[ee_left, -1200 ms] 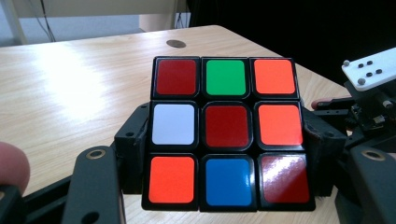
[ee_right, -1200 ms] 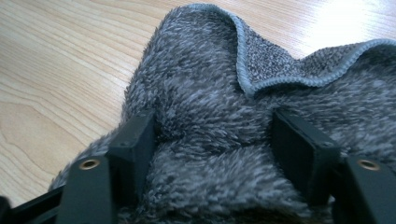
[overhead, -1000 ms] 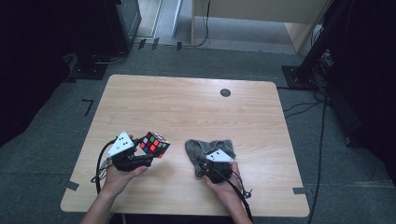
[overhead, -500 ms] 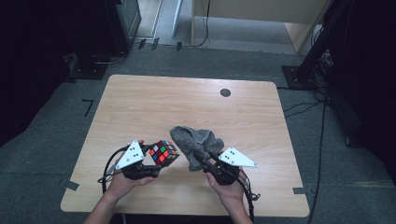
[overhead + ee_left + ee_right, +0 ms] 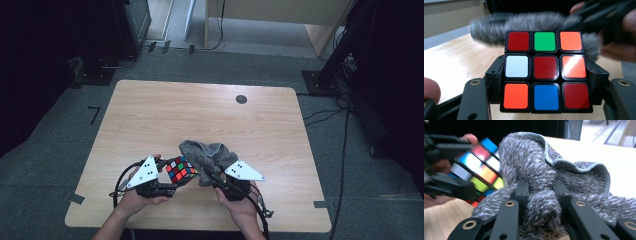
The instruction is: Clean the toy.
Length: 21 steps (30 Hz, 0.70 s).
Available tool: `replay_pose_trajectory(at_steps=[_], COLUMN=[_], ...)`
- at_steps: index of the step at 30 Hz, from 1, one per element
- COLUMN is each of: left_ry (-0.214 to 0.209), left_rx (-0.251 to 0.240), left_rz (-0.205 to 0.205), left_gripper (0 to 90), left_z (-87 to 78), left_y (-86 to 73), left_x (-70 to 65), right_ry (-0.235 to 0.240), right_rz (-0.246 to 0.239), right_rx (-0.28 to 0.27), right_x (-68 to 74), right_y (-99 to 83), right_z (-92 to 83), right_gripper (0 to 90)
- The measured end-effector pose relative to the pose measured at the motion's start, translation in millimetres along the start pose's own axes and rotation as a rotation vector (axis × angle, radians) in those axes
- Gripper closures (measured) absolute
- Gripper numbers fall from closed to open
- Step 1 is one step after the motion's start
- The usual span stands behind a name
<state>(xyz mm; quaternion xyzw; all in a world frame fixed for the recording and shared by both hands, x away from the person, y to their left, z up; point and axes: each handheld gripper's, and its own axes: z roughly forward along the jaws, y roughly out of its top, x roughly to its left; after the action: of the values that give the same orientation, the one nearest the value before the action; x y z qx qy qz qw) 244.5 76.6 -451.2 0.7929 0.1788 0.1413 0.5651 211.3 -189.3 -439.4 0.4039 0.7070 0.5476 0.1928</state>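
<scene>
Your left gripper (image 5: 170, 181) is clamped on the puzzle cube (image 5: 181, 169), its jaws pressing the cube's two opposite sides; in the left gripper view the cube (image 5: 545, 71) sits squarely between them, red centre facing the camera. Your right gripper (image 5: 216, 181) is closed on a bunched fold of the grey cloth (image 5: 207, 156), its jaws having just drawn in on the fabric. In the right gripper view the cloth (image 5: 544, 182) rises over the jaws and touches the cube (image 5: 480, 165). Both items sit at the near edge of the wooden table (image 5: 200, 115), cube left, cloth right.
</scene>
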Motion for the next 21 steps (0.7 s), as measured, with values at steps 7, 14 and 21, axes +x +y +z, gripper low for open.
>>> replay_pose_trajectory(at_steps=[7,14,21], left_ry=[-0.007,0.009,0.001], left_rx=[-0.006,0.002,-0.001], left_rz=[0.008,-0.010,0.006], left_gripper=[34.3,34.3,34.3], left_z=[1.3,2.7,3.2], left_y=[2.4,-1.9,0.9], left_x=[-3.9,0.2,-3.3], right_ry=[0.035,-0.005,0.010], right_rz=[-0.051,-0.005,-0.076], right_rx=[-0.029,0.008,-0.005], right_x=[11.2,1.4,11.6], right_y=[1.1,-0.7,-0.7], right_z=[0.1,-0.8,0.9], right_gripper=[71.3,71.2,71.0])
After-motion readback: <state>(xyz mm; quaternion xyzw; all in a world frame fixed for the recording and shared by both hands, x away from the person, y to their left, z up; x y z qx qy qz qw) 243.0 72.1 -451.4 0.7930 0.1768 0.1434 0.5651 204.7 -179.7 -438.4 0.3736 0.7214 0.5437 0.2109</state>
